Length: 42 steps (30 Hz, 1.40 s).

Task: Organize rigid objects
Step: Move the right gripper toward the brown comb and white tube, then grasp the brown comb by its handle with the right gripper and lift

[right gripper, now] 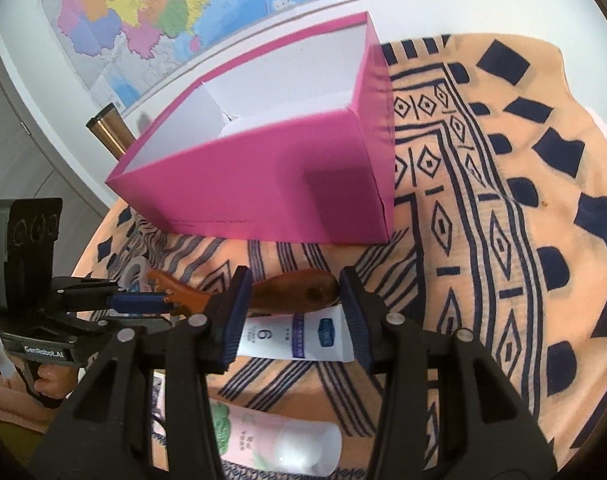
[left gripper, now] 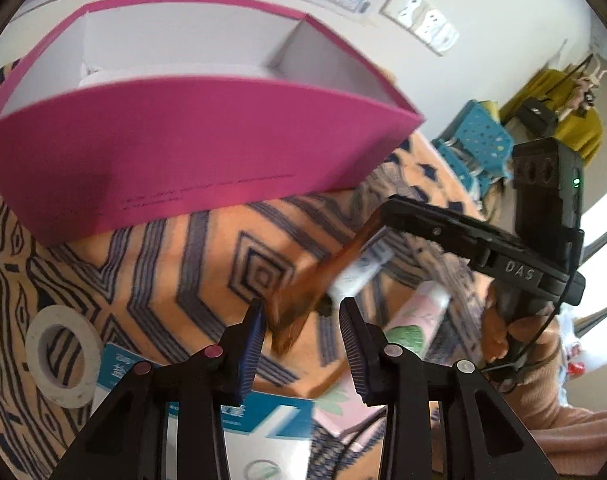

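Note:
An open magenta box with a white inside stands on the patterned cloth, straight ahead of both grippers. A brown wooden piece lies across in front of it. My left gripper is shut on its narrow end. My right gripper is shut across the width of a white tube that points forward, its far end near the wooden piece's thick end. Whether the wooden piece is clear of the cloth I cannot tell.
A pink tube lies on the cloth under the right gripper. Near the left gripper sit a white tape roll and a blue-and-white carton. A metal tumbler stands left of the box. Blue baskets stand beyond the table.

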### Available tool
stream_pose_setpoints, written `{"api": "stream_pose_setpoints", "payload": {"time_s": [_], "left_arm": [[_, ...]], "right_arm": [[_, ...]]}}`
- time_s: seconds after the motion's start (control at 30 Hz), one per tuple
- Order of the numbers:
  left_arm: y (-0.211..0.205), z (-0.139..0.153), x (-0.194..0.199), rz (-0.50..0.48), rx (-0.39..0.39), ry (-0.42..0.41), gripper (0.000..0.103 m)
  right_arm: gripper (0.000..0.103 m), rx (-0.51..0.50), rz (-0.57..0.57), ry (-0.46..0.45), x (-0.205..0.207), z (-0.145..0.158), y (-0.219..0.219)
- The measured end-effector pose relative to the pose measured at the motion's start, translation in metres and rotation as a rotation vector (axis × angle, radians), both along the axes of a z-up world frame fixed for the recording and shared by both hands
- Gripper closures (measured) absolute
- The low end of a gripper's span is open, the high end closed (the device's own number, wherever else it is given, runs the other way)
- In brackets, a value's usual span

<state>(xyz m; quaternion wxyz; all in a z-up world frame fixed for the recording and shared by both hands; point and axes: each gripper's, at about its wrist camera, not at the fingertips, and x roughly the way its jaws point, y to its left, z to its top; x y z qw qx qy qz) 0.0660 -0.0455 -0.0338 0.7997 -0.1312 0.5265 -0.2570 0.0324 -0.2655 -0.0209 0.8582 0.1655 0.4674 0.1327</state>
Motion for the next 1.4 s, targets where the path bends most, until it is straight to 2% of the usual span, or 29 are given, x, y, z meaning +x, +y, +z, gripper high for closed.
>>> {"api": "stream_pose_setpoints", "payload": {"time_s": [0.07,0.17,0.43,0.57,0.67,0.87,1.0,1.13,1.27,1.4], "left_arm": [[-0.004,0.009,-0.004,-0.018,-0.005,-0.030,0.066],[-0.008,0.014,-0.007,-0.020,0.030,-0.059,0.066],[0.019,0.001,-0.022,0.016,0.055,-0.026,0.064],[0.021,0.000,-0.037,-0.015,0.055,-0.029,0.060],[0.015,-0.002,-0.043,-0.040,0.089,-0.033,0.058],[0.007,-0.010,-0.043,-0.078,0.093,0.002,0.052],[-0.002,-0.020,-0.040,-0.096,0.109,0.036,0.052],[-0.005,-0.019,-0.039,-0.090,0.110,0.031,0.052],[-0.006,-0.021,-0.037,-0.065,0.116,0.033,0.064],[-0.007,-0.021,-0.034,-0.036,0.108,0.050,0.068]], "right_arm": [[0.062,0.031,0.027,-0.014,-0.001,0.006,0.005],[0.063,-0.014,0.053,-0.037,-0.002,0.012,0.019],[0.062,0.026,0.027,0.025,-0.003,-0.007,0.003],[0.062,0.033,0.057,0.023,-0.009,-0.007,0.007],[0.062,0.036,0.068,0.024,-0.015,-0.005,0.007],[0.062,-0.004,0.113,0.073,-0.033,-0.004,0.011],[0.059,-0.054,0.146,0.118,-0.038,-0.011,0.018],[0.059,-0.064,0.154,0.158,-0.035,-0.022,0.021],[0.058,-0.052,0.159,0.150,-0.035,-0.023,0.023],[0.058,-0.050,0.128,0.124,-0.038,-0.024,0.027]]}}
